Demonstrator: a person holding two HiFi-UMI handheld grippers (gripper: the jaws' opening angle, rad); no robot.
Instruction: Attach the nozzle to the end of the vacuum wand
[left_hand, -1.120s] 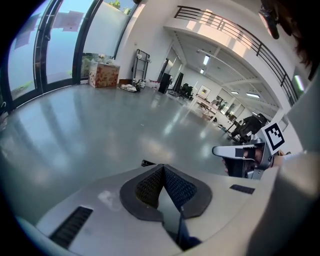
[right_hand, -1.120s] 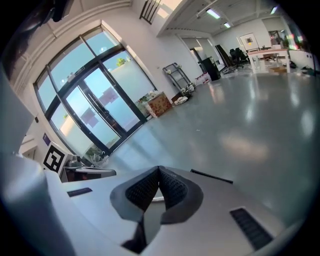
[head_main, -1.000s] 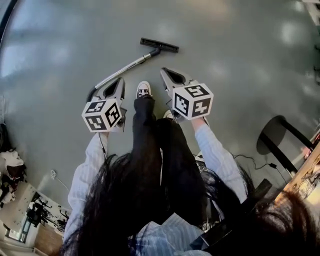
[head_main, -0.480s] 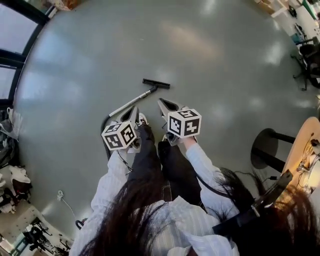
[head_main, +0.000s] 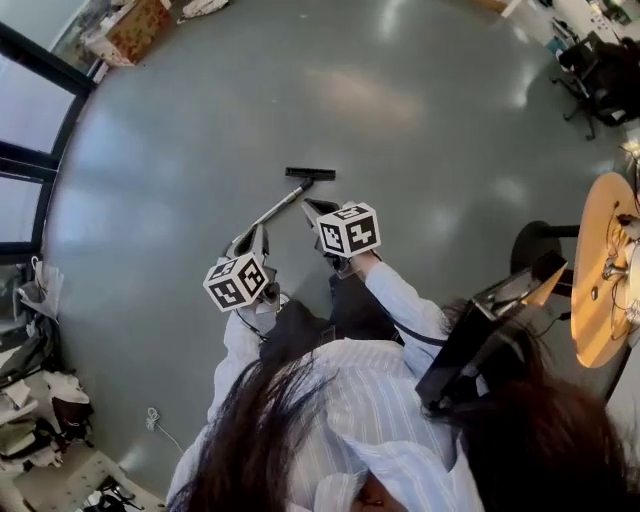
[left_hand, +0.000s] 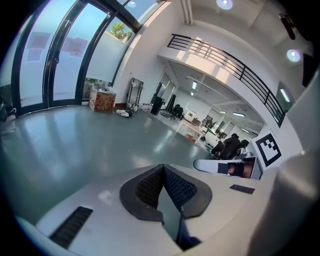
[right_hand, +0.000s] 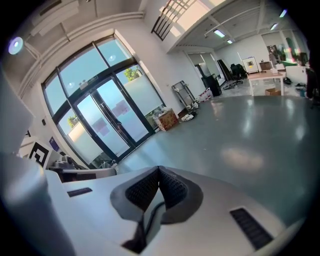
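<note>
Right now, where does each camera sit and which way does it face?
Head view: on the person's head, steeply down at floor, vacuum wand, nozzle; hair, sleeves, left gripper, right gripper show.
Left gripper view: on that gripper, along its shut fingers toward a glass wall.
Right gripper view: likewise, shut fingers, toward glass doors.
Both gripper views share the cardboard box.

Left gripper (head_main: 256, 234) and right gripper (head_main: 309, 206) raised, wand (head_main: 277, 208) farther below

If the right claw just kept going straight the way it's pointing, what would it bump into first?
Most likely the grey floor. The right claw, shut and empty, aims at an open stretch of it, short of the glass doors. Nothing shows in between, though how far off the floor lies is hard to judge.
</note>
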